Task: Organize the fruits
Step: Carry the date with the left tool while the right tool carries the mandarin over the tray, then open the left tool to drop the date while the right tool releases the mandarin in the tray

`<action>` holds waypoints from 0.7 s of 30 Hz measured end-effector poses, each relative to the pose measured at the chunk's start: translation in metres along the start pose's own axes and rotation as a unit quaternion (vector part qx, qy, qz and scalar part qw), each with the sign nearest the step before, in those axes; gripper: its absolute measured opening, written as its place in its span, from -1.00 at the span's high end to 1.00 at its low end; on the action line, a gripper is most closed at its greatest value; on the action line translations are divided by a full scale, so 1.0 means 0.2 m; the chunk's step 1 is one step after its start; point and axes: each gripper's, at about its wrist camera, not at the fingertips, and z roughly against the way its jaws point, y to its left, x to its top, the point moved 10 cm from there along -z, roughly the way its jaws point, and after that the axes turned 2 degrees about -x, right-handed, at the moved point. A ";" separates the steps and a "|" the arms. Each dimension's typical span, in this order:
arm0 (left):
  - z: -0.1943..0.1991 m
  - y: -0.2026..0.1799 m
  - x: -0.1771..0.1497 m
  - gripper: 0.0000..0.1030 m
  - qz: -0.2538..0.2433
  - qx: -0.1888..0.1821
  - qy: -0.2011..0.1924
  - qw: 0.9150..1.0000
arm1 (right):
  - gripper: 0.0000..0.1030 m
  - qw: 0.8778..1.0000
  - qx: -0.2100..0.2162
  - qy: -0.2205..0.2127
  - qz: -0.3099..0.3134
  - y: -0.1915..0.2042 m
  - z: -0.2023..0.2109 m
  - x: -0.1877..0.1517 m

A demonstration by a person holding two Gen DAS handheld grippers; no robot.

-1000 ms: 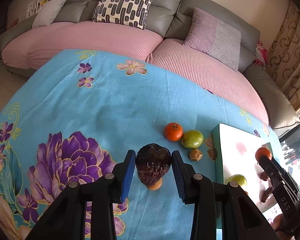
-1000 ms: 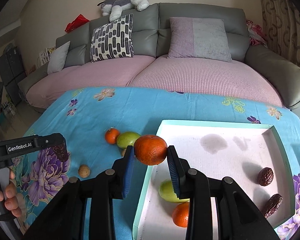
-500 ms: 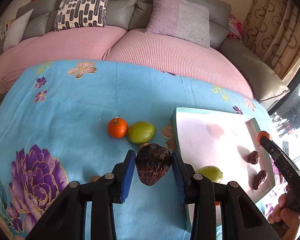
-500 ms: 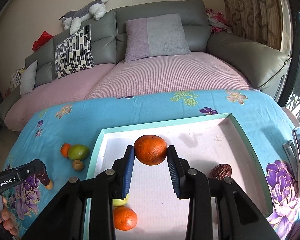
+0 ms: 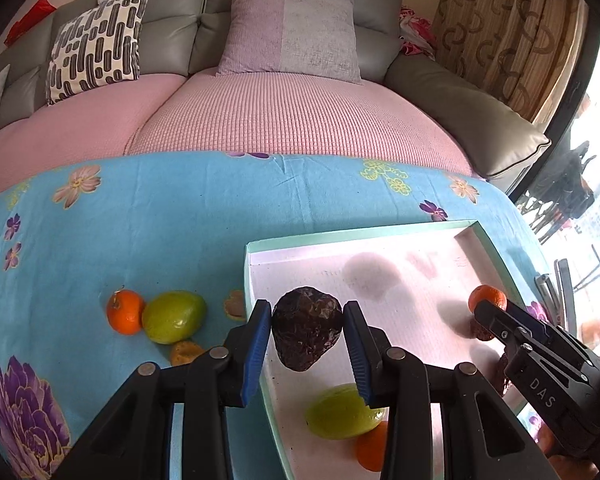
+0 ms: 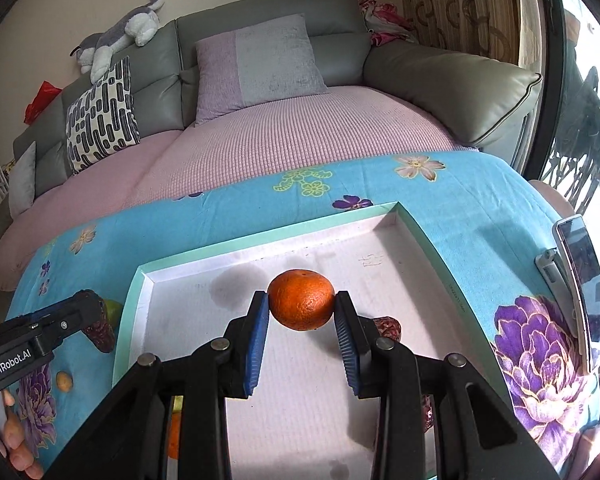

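Observation:
My left gripper (image 5: 307, 334) is shut on a dark wrinkled date (image 5: 307, 327), held above the left edge of the white tray with a mint rim (image 5: 256, 292). My right gripper (image 6: 301, 320) is shut on an orange mandarin (image 6: 301, 305), held over the middle of the tray (image 6: 134, 292). In the tray lie a green fruit (image 5: 340, 414), an orange (image 5: 370, 452) and dark dates (image 6: 389, 327). On the cloth left of the tray lie an orange (image 5: 125, 311), a green fruit (image 5: 173, 317) and small brown nuts (image 5: 185, 353). The right gripper also shows at the right of the left wrist view (image 5: 486, 308).
The table has a blue floral cloth (image 5: 140, 216). A pink and grey sofa (image 5: 280, 112) with cushions stands behind it. A phone on a stand (image 6: 580, 280) sits at the table's right edge. A small nut (image 6: 64, 380) lies on the cloth at left.
Both grippers have swung to the right with their fruit. The date is now at the tray's left edge and the mandarin is further over the tray.

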 end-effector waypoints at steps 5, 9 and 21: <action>-0.06 0.00 -0.04 0.23 -0.005 0.001 0.014 1.000 | 0.32 1.000 -0.007 0.020 -0.006 -0.03 -0.04 -0.04; -0.08 -0.01 -0.06 0.23 -0.009 0.001 0.018 1.000 | 0.32 0.999 -0.013 0.032 -0.005 -0.04 -0.06 -0.06; -0.13 0.01 -0.09 0.23 -0.002 0.002 0.037 0.999 | 0.32 0.998 -0.025 0.063 0.017 -0.02 -0.11 -0.13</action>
